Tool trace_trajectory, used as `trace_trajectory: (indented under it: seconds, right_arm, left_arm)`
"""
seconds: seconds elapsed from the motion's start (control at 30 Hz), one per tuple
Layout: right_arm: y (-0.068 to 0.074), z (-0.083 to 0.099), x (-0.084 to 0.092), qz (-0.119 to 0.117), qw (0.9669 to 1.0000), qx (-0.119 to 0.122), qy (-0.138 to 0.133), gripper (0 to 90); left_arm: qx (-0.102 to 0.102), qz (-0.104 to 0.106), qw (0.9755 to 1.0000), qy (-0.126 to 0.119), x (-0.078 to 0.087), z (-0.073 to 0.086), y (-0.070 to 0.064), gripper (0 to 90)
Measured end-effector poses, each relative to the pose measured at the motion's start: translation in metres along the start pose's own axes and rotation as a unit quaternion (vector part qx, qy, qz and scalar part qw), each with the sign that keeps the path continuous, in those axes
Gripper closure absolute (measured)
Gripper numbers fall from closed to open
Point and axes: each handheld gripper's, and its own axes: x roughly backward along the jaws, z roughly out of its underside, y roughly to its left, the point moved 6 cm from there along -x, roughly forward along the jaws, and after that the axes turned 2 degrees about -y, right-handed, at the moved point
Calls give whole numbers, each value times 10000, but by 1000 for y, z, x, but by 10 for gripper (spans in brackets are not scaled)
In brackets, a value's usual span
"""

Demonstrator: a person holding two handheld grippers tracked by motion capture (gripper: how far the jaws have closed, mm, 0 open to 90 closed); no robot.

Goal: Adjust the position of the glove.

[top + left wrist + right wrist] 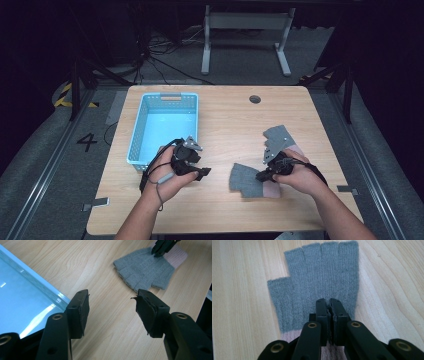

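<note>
Currently, the right claw (329, 302) is clenched, its tips set on the grey glove (317, 277) near the pink cuff (272, 190); whether knit is pinched between the jaws cannot be told. The glove lies flat on the surface (225, 120), right of centre at the near side, fingers pointing left. A second glove (280, 137) lies just beyond the right hand (300, 175). The left claw (112, 307) is released, with nothing between its jaws, beside the near right corner of the blue basket (145, 105).
</note>
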Motion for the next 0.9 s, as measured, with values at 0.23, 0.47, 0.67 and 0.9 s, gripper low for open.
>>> trace_trajectory:
  seconds: [0.23,0.47,0.67,0.9]
  right_arm:
    - [-3,-1,0,162,9998,-22,-105,808]
    - [-4,-4,8,253,9988,-148,-381,775]
    - [-4,-8,27,435,9954,-439,-728,727]
    - [-16,-8,49,881,9818,-1146,-1230,680]
  left_arm:
    - [4,8,10000,-11,0,0,0,450]
    - [-19,23,10000,-13,0,-1,1,449]
    - [-4,23,10000,-25,0,-2,1,449]
    - [-22,20,10000,-24,0,-2,0,449]
